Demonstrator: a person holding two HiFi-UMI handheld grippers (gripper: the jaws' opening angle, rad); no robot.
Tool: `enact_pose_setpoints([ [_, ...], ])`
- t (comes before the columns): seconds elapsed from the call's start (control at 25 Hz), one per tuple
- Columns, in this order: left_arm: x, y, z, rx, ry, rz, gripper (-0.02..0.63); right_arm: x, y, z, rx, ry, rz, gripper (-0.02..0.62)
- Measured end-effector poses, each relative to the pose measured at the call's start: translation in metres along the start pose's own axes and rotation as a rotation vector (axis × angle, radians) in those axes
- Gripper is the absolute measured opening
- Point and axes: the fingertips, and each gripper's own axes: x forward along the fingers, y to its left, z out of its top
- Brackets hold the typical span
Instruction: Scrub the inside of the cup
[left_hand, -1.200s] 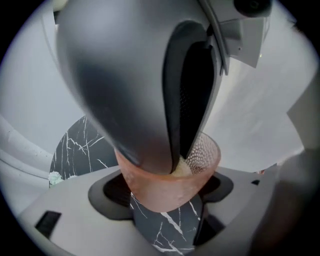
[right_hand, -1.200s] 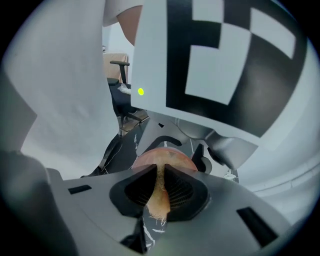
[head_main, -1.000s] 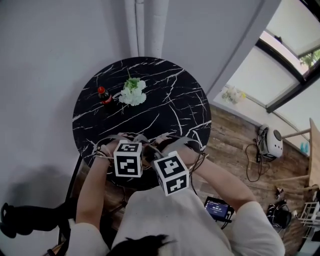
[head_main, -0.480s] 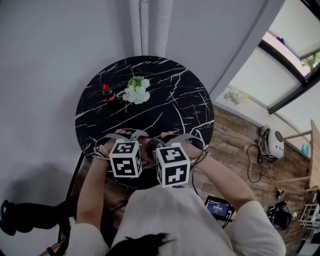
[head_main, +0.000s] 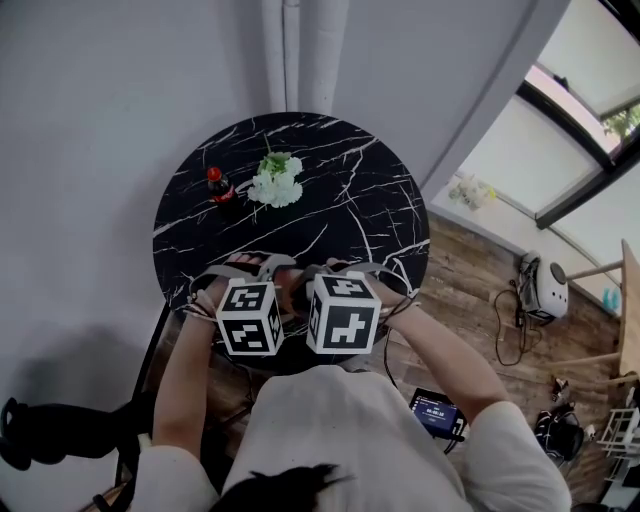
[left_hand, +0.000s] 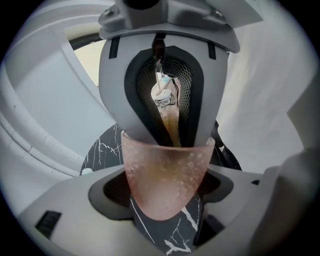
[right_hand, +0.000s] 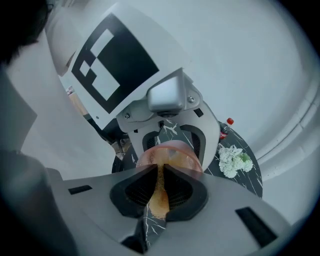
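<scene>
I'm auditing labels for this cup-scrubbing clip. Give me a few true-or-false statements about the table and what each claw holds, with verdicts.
1. The left claw grips a pink cup. True.
2. The right claw is empty. False: it pinches a tan scrubbing pad.
3. The table is white wood. False: it is black marble with white veins.
4. A red-capped bottle stands beside white flowers. True.

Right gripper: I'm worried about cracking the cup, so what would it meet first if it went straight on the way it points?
Likely the inside of the pink cup: the right gripper, shut on a tan scrubber, points into its mouth. The scrubber would probably touch first; depth is unclear.
</scene>
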Motion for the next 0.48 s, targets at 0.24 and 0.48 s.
enact_pose_setpoints([
  [0.24, 0.001, 0.008, 0.003, 0.019, -0.018, 0.045, 0.369, -0.004, -0.005, -0.001, 0.091, -0.028, 0.022, 0.055],
  [0.48, 0.0, 0.013, 0.003, 0.026, -0.018, 0.092, 0.368, -0.008, -0.006, 0.0, 0.198, -0.075, 0.069, 0.055],
])
